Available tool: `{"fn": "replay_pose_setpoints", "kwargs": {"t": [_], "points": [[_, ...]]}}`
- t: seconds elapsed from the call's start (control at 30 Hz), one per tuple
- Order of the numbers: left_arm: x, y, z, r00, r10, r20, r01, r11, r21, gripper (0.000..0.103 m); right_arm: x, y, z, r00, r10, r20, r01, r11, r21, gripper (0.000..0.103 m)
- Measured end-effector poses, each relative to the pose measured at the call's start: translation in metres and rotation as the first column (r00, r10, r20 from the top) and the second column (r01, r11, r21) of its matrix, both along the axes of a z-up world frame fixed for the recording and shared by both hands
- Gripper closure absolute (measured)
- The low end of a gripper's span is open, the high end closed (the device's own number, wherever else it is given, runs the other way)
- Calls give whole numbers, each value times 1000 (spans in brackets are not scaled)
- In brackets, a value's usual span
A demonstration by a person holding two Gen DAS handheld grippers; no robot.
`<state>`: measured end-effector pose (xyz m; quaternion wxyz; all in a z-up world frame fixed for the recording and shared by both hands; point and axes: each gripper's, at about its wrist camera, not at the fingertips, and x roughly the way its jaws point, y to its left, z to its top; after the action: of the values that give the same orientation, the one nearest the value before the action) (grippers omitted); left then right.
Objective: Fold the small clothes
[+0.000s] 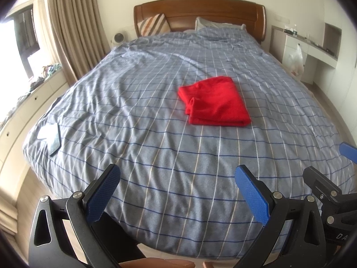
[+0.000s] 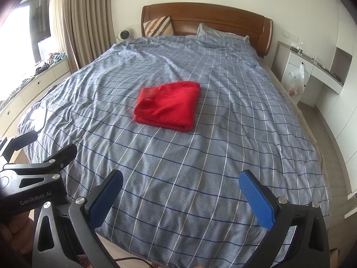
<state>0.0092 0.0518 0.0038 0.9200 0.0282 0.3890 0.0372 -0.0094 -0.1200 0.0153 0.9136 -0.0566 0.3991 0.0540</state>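
A red garment [image 1: 215, 101] [image 2: 168, 106] lies folded into a compact rectangle on the middle of the blue checked bedspread [image 1: 156, 134] [image 2: 223, 145]. My left gripper [image 1: 177, 174] hovers over the foot of the bed, well short of the garment, open with nothing between its blue pads [image 1: 103, 192]. My right gripper [image 2: 180, 181] is likewise open and empty over the bed's near end. In the left wrist view the right gripper [image 1: 330, 172] shows at the right edge; in the right wrist view the body of the left one appears at the lower left.
A wooden headboard [image 1: 200, 11] with pillows stands at the far end. A small flat pale item [image 1: 50, 138] lies at the bed's left corner. Curtains [image 1: 71, 22] and a low cabinet run along the left; a white desk with a plastic bag [image 1: 296, 60] stands at the right.
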Motion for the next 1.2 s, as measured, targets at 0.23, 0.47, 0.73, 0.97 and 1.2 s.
{"fn": "replay_pose_setpoints", "kwargs": {"t": [0.23,0.47,0.73,0.97,1.2], "points": [[0,0,0,1000,0,1,0,1000,0,0,0,0,0,1000,0,1,0,1000,0,1],[0,-1,-1,1000,2,0,-2,1000,-2,0,-1,3,-1,1000,2,2,-2,1000,-15,1],[1,0,-1,1000,1,-1,-1,1000,-2,0,-1,4,-2,1000,3,5,-3,1000,-16,1],[1,-3,-2,1000,-5,-8,5,1000,-2,0,-1,1,-1,1000,0,6,0,1000,-13,1],[1,-2,-3,1000,-3,-2,3,1000,-5,0,0,0,-1,1000,1,7,-1,1000,-11,1]]}}
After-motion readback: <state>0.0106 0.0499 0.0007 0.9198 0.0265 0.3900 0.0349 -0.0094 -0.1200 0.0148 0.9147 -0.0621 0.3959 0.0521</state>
